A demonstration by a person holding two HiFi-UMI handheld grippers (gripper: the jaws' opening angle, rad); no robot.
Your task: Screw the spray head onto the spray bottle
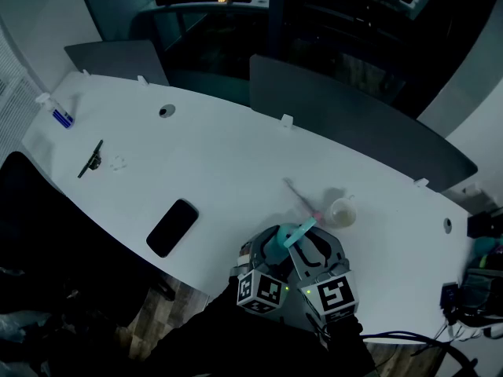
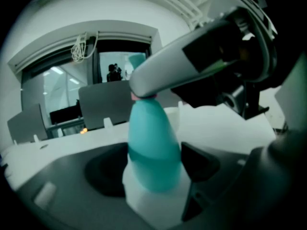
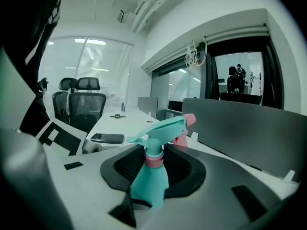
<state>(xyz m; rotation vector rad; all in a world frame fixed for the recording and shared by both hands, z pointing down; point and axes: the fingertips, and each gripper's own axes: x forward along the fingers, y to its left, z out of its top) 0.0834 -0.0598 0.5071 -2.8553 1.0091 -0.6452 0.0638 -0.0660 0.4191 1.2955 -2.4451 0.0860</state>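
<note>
A teal spray bottle (image 1: 275, 247) with its teal spray head (image 1: 302, 232) is held up between both grippers at the near table edge. In the left gripper view the bottle's body (image 2: 153, 147) stands upright between the jaws of my left gripper (image 2: 156, 164), which is shut on it. The right gripper's finger (image 2: 163, 73) crosses the bottle's neck and hides the top. In the right gripper view the spray head (image 3: 160, 131) and its pink collar (image 3: 153, 160) sit on the bottle, with my right gripper (image 3: 153, 169) closed around the collar. Both grippers (image 1: 263, 254) (image 1: 314, 251) sit side by side.
On the white table (image 1: 220, 155) lie a black phone (image 1: 172, 227), a clear cup (image 1: 343, 210), a thin stick with a pink tip (image 1: 302, 198), a black tool (image 1: 91, 159) and a small bottle (image 1: 56, 112). Grey partitions (image 1: 346, 116) line the far edge. Cables (image 1: 464, 297) lie at right.
</note>
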